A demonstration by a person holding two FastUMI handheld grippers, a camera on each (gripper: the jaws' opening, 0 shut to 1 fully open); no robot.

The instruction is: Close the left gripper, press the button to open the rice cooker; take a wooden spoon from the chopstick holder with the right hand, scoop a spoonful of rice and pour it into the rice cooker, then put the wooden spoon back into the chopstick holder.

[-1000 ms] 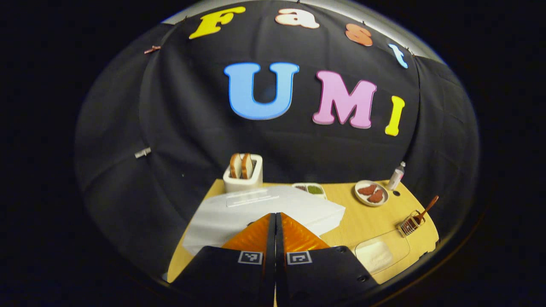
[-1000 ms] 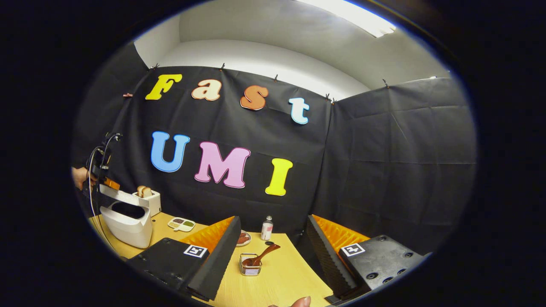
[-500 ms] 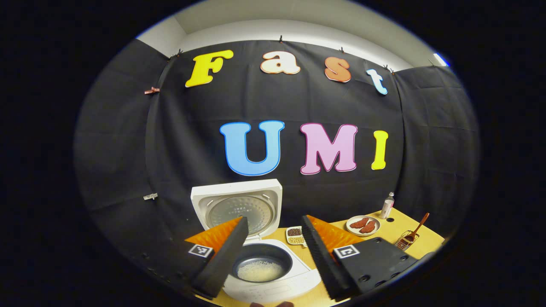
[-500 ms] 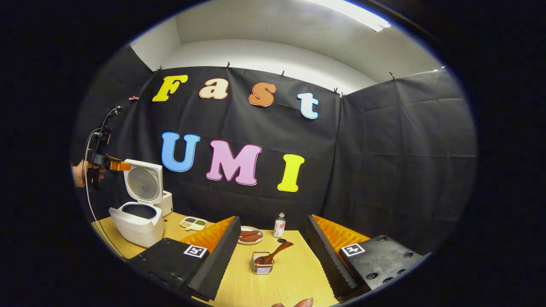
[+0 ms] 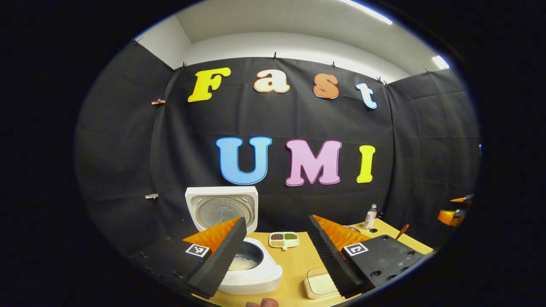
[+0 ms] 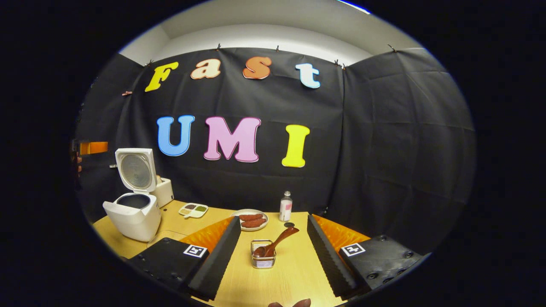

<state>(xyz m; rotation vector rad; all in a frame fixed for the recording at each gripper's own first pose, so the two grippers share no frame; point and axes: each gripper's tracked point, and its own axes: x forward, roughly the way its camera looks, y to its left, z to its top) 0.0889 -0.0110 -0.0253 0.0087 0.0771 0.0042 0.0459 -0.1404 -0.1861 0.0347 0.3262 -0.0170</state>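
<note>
Both tongs gape, right tongs [image 6: 273, 256] framing the wooden spoon [image 6: 275, 246] (lower centre); rice cooker [image 6: 133, 209] open lower left.

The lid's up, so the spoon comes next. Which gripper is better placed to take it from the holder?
Right. The right gripper is open, with the wooden spoon in the chopstick holder straight ahead between its fingers. The left gripper faces the open rice cooker.

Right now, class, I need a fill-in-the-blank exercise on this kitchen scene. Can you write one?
1. The rice cooker has its lid ____.
2. The wooden spoon stands in the wire ____.
3. The right hand-held gripper is ____, holding nothing.
4. The small bottle stands beside the ____ of meat.

Missing words: open; holder; open; plate
</note>
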